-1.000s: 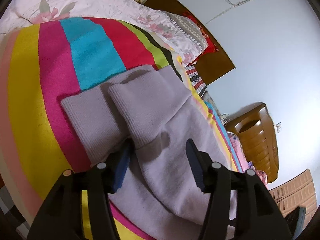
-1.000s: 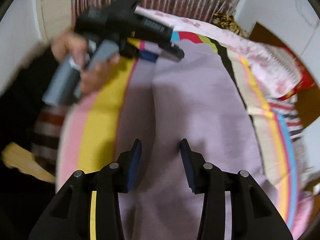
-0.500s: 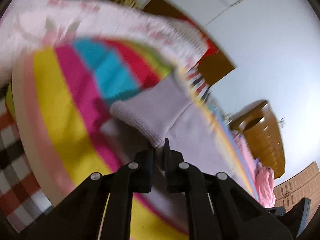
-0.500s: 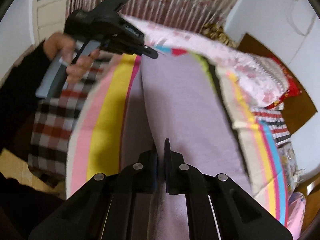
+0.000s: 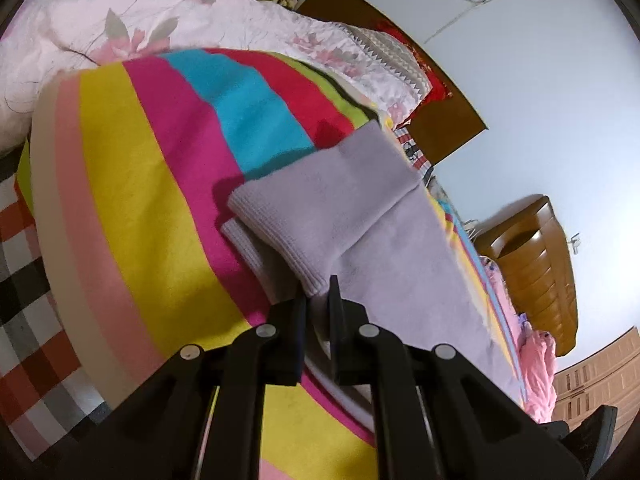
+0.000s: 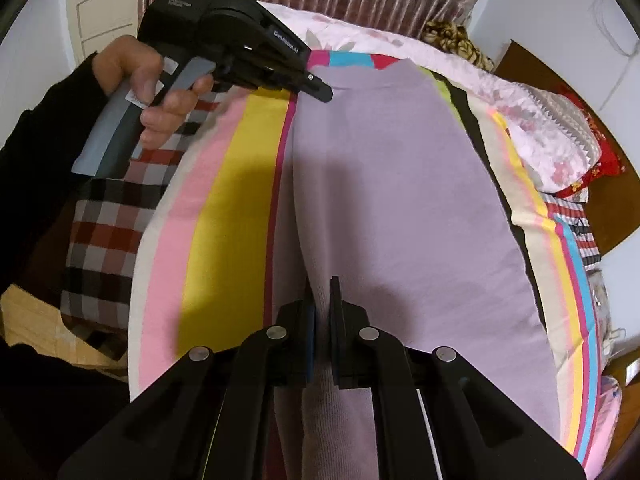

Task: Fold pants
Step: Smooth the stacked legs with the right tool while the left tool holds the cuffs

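Note:
Lilac knit pants point(image 6: 392, 200) lie lengthwise on a bed with a rainbow-striped blanket point(image 5: 160, 184). My left gripper point(image 5: 318, 300) is shut on the ribbed cuff end of the pants point(image 5: 320, 216) and holds it lifted off the blanket. In the right wrist view the left gripper point(image 6: 316, 90) shows at the far end of the pants. My right gripper point(image 6: 322, 300) is shut on the pants' near edge, with fabric pinched between its pads.
A pink floral quilt point(image 5: 160, 28) and pillows point(image 6: 560, 148) lie along the far side. A wooden headboard point(image 5: 440, 120) and a wooden cabinet point(image 5: 540, 272) stand by the wall. A checked sheet point(image 6: 108, 216) hangs on the bed's left side.
Both grippers went from open to shut on the pants. The left gripper has lifted the cuff end off the blanket, and the upper cuff now covers the lower one.

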`<state>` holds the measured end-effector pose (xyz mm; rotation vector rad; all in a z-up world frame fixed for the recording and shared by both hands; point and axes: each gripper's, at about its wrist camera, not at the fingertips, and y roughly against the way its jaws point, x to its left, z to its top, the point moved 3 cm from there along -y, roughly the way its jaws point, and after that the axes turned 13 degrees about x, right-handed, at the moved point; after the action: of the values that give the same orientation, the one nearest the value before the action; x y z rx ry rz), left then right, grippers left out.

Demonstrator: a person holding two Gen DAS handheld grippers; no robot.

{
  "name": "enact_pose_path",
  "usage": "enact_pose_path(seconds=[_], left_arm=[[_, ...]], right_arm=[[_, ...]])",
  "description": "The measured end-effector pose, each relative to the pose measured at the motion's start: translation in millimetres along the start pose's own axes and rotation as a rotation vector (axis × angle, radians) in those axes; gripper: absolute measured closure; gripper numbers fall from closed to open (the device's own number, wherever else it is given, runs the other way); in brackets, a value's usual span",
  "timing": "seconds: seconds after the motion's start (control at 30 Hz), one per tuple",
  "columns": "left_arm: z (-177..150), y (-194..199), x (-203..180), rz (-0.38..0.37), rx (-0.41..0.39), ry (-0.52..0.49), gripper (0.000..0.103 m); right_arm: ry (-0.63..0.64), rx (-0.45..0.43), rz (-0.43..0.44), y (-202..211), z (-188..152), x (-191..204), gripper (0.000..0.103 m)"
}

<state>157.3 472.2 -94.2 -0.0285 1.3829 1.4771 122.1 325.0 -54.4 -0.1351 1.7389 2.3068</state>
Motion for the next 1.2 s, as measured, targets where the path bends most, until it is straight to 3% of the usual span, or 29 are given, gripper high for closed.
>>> enact_pose_path(seconds=[0.13,0.23,0.3,0.37,0.4,0.43,0.47,0.53,0.6,0.67,0.73,0.93,1.0,1.07,1.2], left_arm=[[0,-2,1,0.023,0.004,-0.006,0.094],[-2,-8,7,0.009,0.0,0.014,0.093],[-2,-5,7,-0.009,-0.007,0.023,0.091],[-5,1,3,-0.021,-0.011,0.011,0.085],[-6,3,1,-0.031,-0.008,0.001,0.072],[-7,5,0,-0.044,-0.013,-0.001,0.067],[-8,5,-2,-0.063,-0.013,-0.002,0.064],[-11,5,-4,-0.064,-0.013,-0.002,0.06],[-12,6,-7,-0.069,-0.019,0.005,0.049],[-15,6,-10,-0.076,-0.025,0.003,0.047],[-16,2,-12,-0.064,-0.02,-0.019,0.047],[-16,-6,-13,-0.057,0.001,-0.041,0.049],[-17,-8,-12,-0.05,0.001,-0.033,0.054],[-17,-10,-10,-0.044,0.0,-0.032,0.057],[-17,-11,-5,-0.047,0.003,-0.027,0.063]], right_arm=[[0.002,-0.032,0.082,14,1,2,0.097],[0.0,-0.014,0.064,-2,-2,5,0.097],[-0.047,-0.04,0.103,2,-6,1,0.097],[-0.067,-0.102,0.114,19,-14,-3,0.087],[-0.07,-0.125,0.115,26,-21,-5,0.069],[-0.08,-0.139,0.114,31,-26,-6,0.042],[-0.104,-0.157,0.108,37,-35,-10,0.036],[-0.165,-0.157,0.119,44,-51,-16,0.037],[-0.233,-0.144,0.12,48,-71,-20,0.045],[-0.272,-0.119,0.108,47,-86,-20,0.06],[-0.302,-0.102,0.095,45,-98,-18,0.067],[-0.293,-0.058,0.084,36,-104,-6,0.068],[-0.26,-0.058,0.069,36,-101,0,0.068],[-0.227,-0.051,0.04,34,-97,4,0.076],[-0.24,-0.04,0.043,29,-96,-2,0.08]])
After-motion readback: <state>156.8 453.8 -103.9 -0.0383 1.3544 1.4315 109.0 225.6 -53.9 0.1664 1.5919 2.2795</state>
